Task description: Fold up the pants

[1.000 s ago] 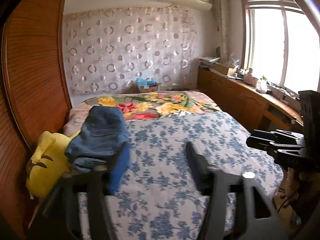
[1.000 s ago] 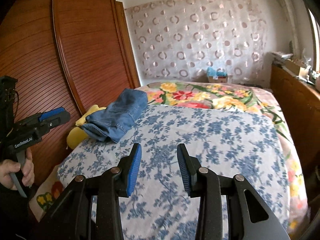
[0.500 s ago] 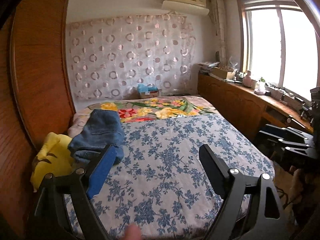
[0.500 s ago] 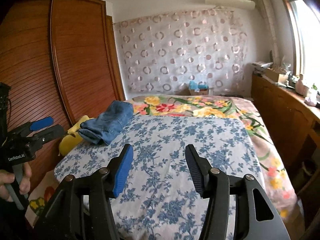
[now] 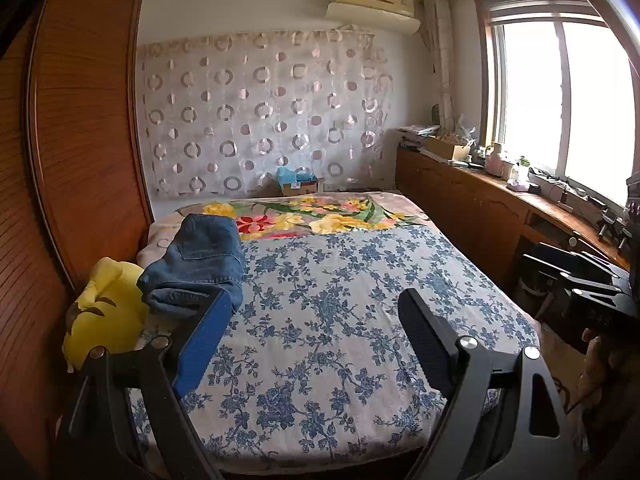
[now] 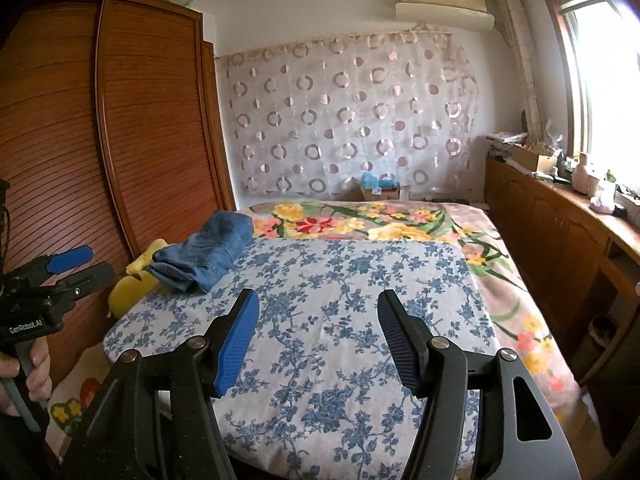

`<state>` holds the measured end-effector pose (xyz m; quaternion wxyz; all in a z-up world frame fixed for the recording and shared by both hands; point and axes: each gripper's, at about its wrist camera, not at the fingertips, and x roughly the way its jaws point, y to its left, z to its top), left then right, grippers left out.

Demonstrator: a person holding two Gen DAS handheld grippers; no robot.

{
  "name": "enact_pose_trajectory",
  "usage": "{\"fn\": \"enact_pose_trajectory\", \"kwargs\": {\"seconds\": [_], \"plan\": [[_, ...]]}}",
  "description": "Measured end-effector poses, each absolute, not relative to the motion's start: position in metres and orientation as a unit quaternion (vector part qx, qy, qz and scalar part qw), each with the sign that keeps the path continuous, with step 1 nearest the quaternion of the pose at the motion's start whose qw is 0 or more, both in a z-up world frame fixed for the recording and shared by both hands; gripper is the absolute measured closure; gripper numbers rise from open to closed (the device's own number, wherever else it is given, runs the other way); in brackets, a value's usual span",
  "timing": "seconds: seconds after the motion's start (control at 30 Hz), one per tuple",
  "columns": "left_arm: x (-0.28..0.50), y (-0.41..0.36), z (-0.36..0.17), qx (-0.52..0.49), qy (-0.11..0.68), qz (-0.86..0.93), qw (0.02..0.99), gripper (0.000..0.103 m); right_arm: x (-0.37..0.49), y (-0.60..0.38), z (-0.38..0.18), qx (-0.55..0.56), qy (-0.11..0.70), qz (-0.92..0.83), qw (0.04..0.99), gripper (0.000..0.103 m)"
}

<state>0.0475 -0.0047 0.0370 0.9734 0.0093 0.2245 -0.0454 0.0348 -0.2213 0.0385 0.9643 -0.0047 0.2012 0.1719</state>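
The blue denim pants [image 5: 200,264] lie as a compact folded bundle at the left edge of the bed [image 5: 340,320], in the left middle of the left wrist frame, resting partly on the white sheet with blue flower print [image 6: 340,300] and leaning against a yellow plush toy [image 5: 106,312] that sits between the bed and the brown slatted wooden wardrobe [image 6: 120,140]. In the right wrist view the same bundle [image 6: 208,252] shows in the left middle, layers stacked with a seam and a pocket facing up. Judged from this, the folding itself looks finished and the pants are set aside; nothing obvious is left, unless the stack is meant to be squared up or moved. The left gripper [image 5: 316,344] has its fingers spread wide with nothing between them, only the sheet beyond. The right gripper [image 6: 316,340] has just been opening its fingers; they stand apart and empty, well back from the pants. At the lower left of the right wrist frame a hand [image 6: 24,376] holds the left gripper's handle, where white lettering reads "GenRobot.AI". No other writing is legible; the small cardboard box [image 6: 380,192] by the curtain is too small to read.
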Motion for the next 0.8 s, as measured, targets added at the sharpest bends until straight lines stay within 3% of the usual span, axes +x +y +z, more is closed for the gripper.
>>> {"fn": "enact_pose_trajectory", "kwargs": {"seconds": [0.8], "plan": [[0.0475,-0.0017,0.0349,0.007,0.224,-0.041,0.974,0.017,0.04,-0.2279,0.0388,-0.009,0.194,0.172,0.966,0.039]]}}
